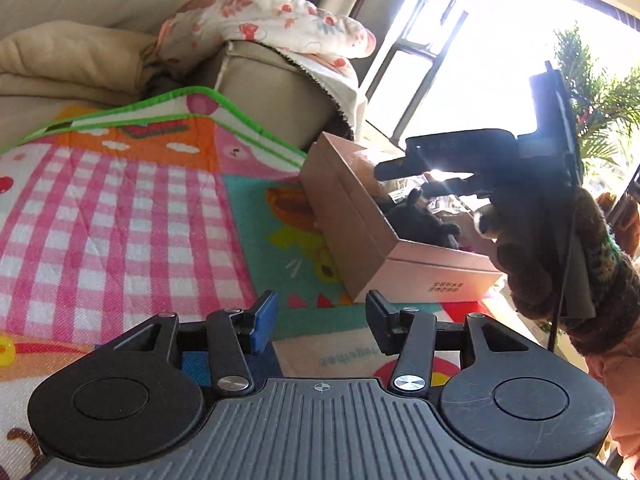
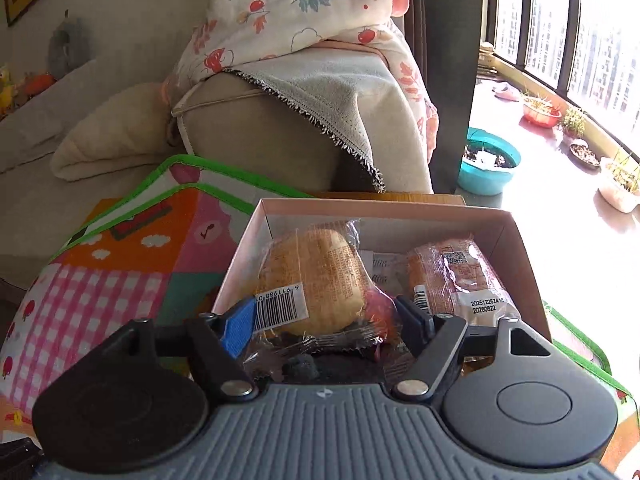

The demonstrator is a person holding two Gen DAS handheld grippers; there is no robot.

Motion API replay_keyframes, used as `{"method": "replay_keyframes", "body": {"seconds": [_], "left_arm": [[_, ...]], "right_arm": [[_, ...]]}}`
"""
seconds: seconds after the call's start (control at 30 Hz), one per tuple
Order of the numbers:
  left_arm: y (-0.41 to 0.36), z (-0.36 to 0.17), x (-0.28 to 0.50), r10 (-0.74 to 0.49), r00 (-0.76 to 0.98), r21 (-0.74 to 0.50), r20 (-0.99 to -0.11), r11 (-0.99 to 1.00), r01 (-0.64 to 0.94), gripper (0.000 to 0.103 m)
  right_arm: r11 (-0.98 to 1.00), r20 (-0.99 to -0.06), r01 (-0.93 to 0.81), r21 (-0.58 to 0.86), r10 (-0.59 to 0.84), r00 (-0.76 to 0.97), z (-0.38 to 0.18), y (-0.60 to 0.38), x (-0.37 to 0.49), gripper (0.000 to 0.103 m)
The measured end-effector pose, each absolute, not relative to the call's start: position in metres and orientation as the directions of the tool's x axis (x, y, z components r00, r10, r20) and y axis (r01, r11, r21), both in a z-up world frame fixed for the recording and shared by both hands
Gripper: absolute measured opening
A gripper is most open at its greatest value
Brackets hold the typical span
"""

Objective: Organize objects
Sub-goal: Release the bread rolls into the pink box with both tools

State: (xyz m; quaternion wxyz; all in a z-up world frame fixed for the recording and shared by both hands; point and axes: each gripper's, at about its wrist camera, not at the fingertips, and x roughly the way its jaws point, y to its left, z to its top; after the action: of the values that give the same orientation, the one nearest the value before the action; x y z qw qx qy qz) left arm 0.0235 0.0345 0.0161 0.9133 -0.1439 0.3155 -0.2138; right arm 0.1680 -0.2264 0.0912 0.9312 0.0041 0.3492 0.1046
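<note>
1. Wrapped bread bun (image 2: 316, 280) sits between the right gripper's (image 2: 324, 320) spread fingers, inside the cardboard box (image 2: 524, 248).
2. Second packaged pastry (image 2: 456, 280) already lies beside it; packing looks well advanced.
3. Left gripper (image 1: 322, 316) hovers spread and empty over the play mat (image 1: 120, 200).
</note>
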Motion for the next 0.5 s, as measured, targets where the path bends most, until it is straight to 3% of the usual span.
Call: {"method": "replay_keyframes", "body": {"seconds": [0.17, 0.23, 0.37, 0.43, 0.5], "left_arm": [[0.011, 0.041, 0.037, -0.481, 0.733, -0.373, -0.481, 0.869, 0.326, 0.053], [-0.004, 0.048, 0.049, -0.485, 0.739, -0.371, -0.468, 0.866, 0.334, 0.053], [-0.034, 0.046, 0.080, -0.478, 0.721, -0.381, -0.501, 0.870, 0.312, 0.053], [-0.048, 0.039, 0.094, -0.425, 0.717, -0.326, -0.552, 0.902, 0.284, 0.053], [-0.055, 0.029, 0.105, -0.345, 0.718, -0.257, -0.604, 0.938, 0.234, 0.053]], "right_arm": [[0.963, -0.475, -0.267, -0.033, 0.220, 0.852, 0.120, -0.278, 0.089, 0.088], [0.957, -0.471, -0.280, -0.069, 0.217, 0.855, 0.116, -0.297, 0.068, 0.088], [0.964, -0.553, -0.259, -0.065, 0.181, 0.813, 0.083, -0.326, 0.051, 0.088], [0.973, -0.601, -0.228, -0.043, 0.157, 0.784, 0.061, -0.335, 0.053, 0.080], [0.977, -0.636, -0.212, -0.031, 0.145, 0.758, 0.045, -0.335, 0.059, 0.061]]}}
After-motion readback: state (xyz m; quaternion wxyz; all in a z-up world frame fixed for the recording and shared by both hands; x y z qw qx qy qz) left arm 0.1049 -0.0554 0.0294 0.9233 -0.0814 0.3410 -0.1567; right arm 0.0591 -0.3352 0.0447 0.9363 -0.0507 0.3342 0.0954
